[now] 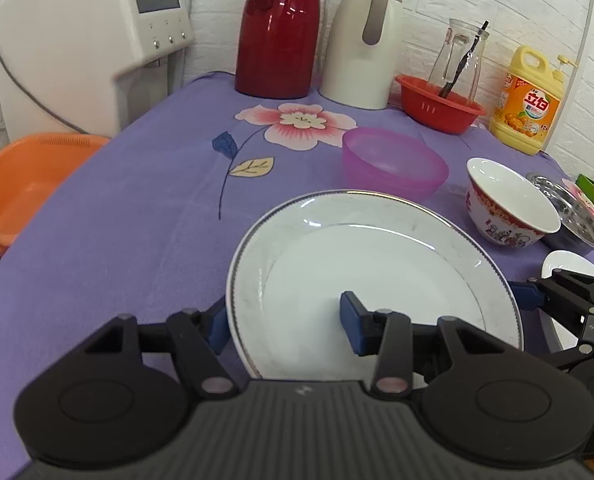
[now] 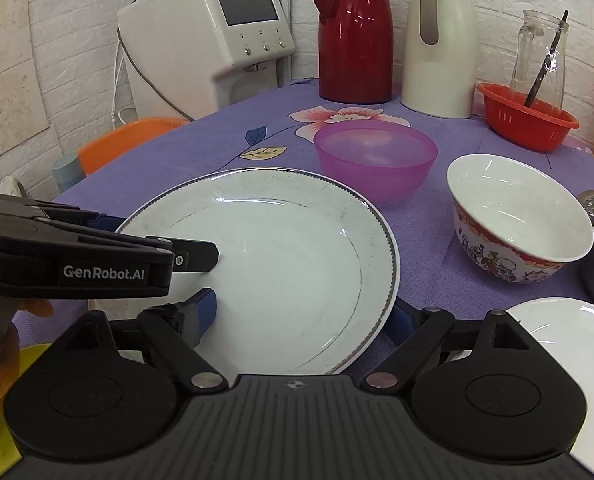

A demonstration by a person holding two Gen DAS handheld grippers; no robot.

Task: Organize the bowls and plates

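A large white plate (image 1: pixel 377 264) with a dark rim line sits on the purple flowered cloth (image 1: pixel 137 208); it also shows in the right wrist view (image 2: pixel 289 248). My left gripper (image 1: pixel 285 320) is open and straddles the plate's near left rim, one finger outside and one over the plate. My right gripper (image 2: pixel 305 312) is open and straddles the plate's near right rim. A purple plastic bowl (image 1: pixel 393 164) and a white bowl with a red pattern (image 1: pixel 509 208) stand behind the plate. A small white plate (image 2: pixel 569 344) lies at the right.
A red thermos (image 1: pixel 277 28), a white jug (image 1: pixel 365 40), a red basket (image 1: pixel 441 108) with a glass carafe, a yellow detergent bottle (image 1: pixel 529 104) and a white machine (image 1: pixel 89 40) line the back. A steel bowl (image 1: pixel 573 208) sits far right. An orange tub (image 1: pixel 21 184) stands off the table's left.
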